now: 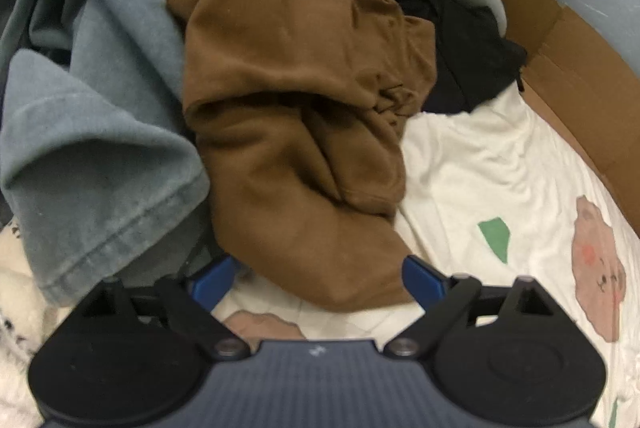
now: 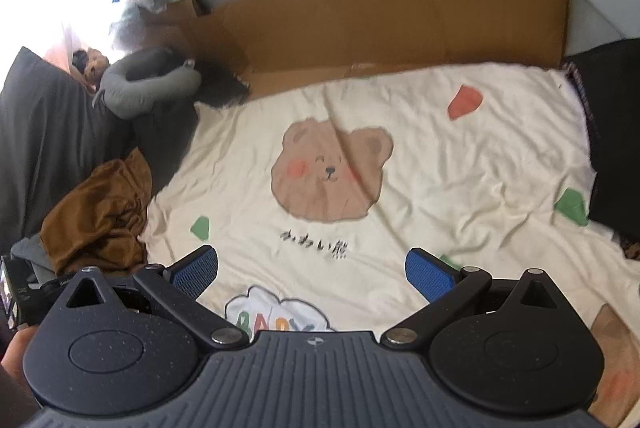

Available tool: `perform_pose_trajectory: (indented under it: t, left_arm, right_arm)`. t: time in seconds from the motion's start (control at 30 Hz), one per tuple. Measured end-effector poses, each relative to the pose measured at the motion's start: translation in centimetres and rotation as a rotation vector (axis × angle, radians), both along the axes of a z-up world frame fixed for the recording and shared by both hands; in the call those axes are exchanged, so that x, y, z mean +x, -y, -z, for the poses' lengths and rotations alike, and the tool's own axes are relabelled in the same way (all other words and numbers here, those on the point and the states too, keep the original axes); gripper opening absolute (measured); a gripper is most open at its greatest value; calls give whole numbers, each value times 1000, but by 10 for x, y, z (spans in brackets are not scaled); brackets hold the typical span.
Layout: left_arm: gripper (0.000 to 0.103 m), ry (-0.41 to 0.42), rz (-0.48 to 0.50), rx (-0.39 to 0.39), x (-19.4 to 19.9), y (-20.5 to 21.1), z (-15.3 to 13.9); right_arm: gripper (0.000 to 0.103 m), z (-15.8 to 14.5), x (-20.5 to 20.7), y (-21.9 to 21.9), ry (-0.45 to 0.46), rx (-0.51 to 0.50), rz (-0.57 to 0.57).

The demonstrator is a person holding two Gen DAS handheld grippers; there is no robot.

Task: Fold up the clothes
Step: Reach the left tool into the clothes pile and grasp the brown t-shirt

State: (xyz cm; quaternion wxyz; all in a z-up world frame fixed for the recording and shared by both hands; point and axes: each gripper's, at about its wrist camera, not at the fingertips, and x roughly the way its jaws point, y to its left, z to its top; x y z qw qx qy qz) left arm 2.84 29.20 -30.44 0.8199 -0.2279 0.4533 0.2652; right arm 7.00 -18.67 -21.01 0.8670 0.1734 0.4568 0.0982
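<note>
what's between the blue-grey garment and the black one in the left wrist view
The brown garment lies bunched between the blue-grey garment and the black garment, seen in the left wrist view.

A crumpled garment (image 1: 296, 116) lies on the bedsheet (image 1: 500, 164), just ahead of the left hand-held gripper (image 1: 318, 278). A second garment (image 1: 92, 132) lies touching it on its left, and a dark garment (image 1: 468, 56) behind its right. Flattened cardboard (image 2: 392, 20) stands along the sheet's far edge. The right hand-held gripper (image 2: 312, 274) hangs over bare sheet.

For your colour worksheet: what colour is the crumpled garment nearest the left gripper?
Brown garment, clearest in the left wrist view.
</note>
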Motion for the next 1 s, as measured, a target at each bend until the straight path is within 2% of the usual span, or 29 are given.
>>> perform_pose_trajectory:
  t: [0.23,0.33,0.43,0.53,0.6,0.67,0.73,1.0]
  left_arm:
    - [92,73,-54,30,-15,-17,15]
    - [85,108,-24,29,-17,-18,16]
    - [73,145,-5,8,-18,-19,16]
    - [48,180,-10,-45,-20,-19,14]
    - [17,194,-23,-65,-21,-18,11]
    - [5,205,-27,-67,-22,-18,8]
    - [3,230,-7,-78,-23,-16,4]
    - [2,323,211,-77,-23,24,-33]
  right_arm:
    - [103,19,-3,-12,-31,-2,-43]
    - [103,23,-3,-18,-31,4,-59]
    - [103,26,-1,-25,-27,8,-77]
    - [103,29,1,-30,-19,12,-82]
    - [103,29,3,-32,-13,13,-81]
    - [103,28,4,-34,-9,18,-85]
    - [103,27,5,-35,-3,21,-89]
    - [103,23,3,-39,11,26,-107]
